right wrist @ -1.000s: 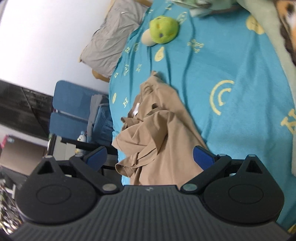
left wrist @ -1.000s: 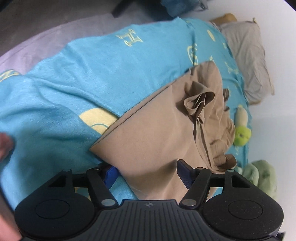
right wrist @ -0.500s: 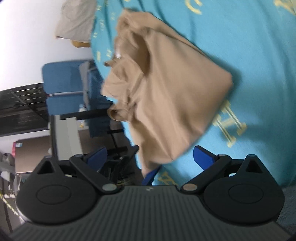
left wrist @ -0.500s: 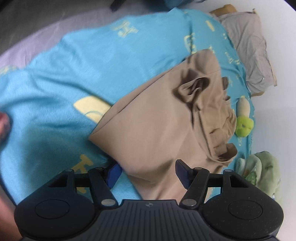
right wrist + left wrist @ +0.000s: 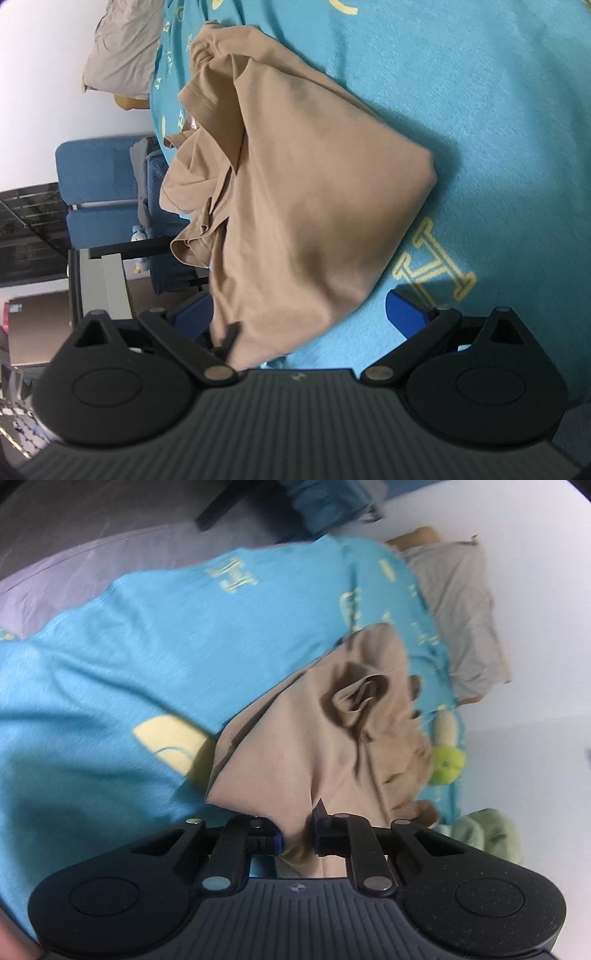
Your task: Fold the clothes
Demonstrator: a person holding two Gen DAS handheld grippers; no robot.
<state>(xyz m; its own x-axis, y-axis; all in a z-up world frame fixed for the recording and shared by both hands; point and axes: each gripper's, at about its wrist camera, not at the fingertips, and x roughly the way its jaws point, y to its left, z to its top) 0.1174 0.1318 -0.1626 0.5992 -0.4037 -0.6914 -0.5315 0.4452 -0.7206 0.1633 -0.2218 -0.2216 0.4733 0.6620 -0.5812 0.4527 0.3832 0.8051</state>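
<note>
Our left gripper pinches the tan shirt's near edge on the blue bedspread; right gripper wide open, empty. Thin bite could slip, bunched collar end may drag.

One tan garment lies crumpled on the bed, over one turquoise blanket printed with yellow letters. One grey pillow sits at the bed's head edge. One plush toy with a green head lies near the bed's far edge, just beside the garment, and one pale green bundle lies past it. Two grippers appear: the left gripper and the right gripper. One blue chair stands beside the bed.
</note>
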